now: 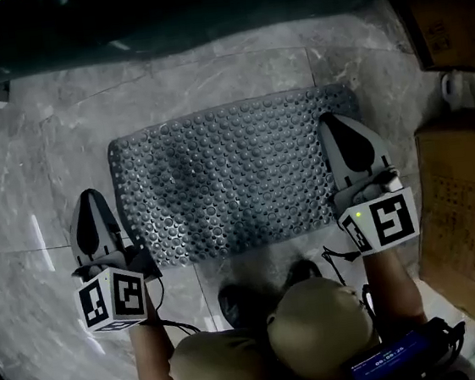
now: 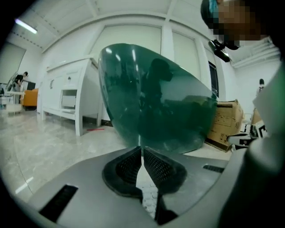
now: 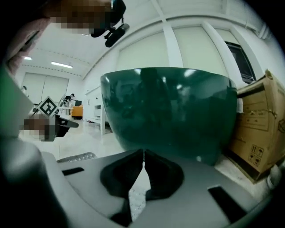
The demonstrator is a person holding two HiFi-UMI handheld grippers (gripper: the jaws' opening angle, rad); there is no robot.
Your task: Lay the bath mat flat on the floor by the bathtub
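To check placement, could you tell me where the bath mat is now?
Head view, centre: the bath mat lies on the floor before the bathtub, left gripper by its left edge, right gripper over its right.

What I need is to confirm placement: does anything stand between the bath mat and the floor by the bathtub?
Nothing visible does. The bath mat lies flat on the floor before the bathtub, only bare tile between them.

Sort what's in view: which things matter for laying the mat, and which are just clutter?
Job:
mat, flat on the floor
tub
left gripper, right gripper, both shut

Lying about:
boxes
cabinet
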